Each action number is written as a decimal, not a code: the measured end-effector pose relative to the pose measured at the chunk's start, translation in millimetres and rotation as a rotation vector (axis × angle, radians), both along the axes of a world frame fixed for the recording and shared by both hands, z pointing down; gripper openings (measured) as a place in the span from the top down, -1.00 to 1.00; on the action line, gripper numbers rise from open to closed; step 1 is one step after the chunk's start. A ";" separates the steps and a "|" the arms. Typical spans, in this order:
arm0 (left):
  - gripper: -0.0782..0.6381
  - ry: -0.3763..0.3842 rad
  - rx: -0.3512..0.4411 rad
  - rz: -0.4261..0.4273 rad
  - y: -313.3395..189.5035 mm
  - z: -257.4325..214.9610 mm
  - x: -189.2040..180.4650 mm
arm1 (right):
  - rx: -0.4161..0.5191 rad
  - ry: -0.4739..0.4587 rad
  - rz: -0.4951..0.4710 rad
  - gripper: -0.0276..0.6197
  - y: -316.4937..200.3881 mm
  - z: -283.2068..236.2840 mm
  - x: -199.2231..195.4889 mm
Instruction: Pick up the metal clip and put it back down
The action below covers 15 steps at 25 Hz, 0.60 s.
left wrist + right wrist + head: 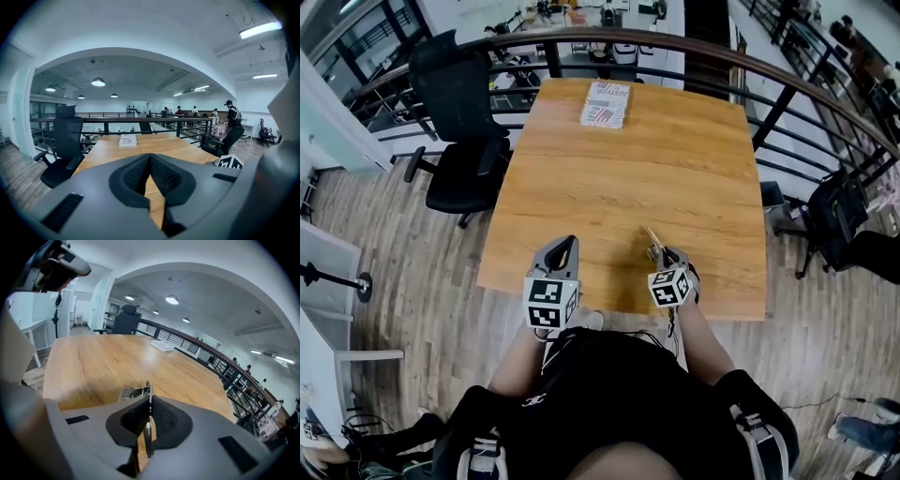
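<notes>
The right tool (149,399) clamps the small silver metal clip (133,393) by its thin handle (light, stiff, likely slippery); left tool (150,159) closed, empty.

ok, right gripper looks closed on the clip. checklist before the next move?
1. Grip: the right gripper is shut on the shiny metal clip, pads pressing its thin handle. Ok.
2. Seating: the handle runs straight down between the pads and the clip's body sticks out past the tips. Ok.
3. Clip off the light wooden table: cannot tell.
4. Left gripper: shut, empty, apart from the clip. Ok.
5. Set-down spot: there is bare wood ahead of the right gripper. The white and red booklet lies at the far edge. Ok.
</notes>
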<state>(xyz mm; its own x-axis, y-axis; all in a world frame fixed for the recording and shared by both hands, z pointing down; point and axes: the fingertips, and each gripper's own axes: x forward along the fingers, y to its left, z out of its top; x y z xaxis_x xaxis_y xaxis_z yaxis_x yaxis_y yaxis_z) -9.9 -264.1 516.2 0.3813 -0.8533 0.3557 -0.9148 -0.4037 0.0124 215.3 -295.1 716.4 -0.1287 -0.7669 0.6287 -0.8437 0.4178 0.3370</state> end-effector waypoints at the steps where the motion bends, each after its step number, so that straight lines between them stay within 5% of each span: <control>1: 0.75 0.002 0.002 0.004 -1.5 -1.3 0.4 | 0.012 -0.020 0.010 0.85 -0.7 -7.1 0.4; 15: 0.75 0.040 0.047 0.049 -20.5 -12.7 19.4 | 0.321 -0.361 0.067 0.85 -13.1 -165.4 6.9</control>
<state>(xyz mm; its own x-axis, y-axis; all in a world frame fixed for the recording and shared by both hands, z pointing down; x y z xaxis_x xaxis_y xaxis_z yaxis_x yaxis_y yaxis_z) 9.4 -284.6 503.5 0.4365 -0.8486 0.2990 -0.8929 -0.4493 0.0285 222.2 -308.2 551.0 -0.2391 -0.9286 0.2837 -0.9518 0.2819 0.1207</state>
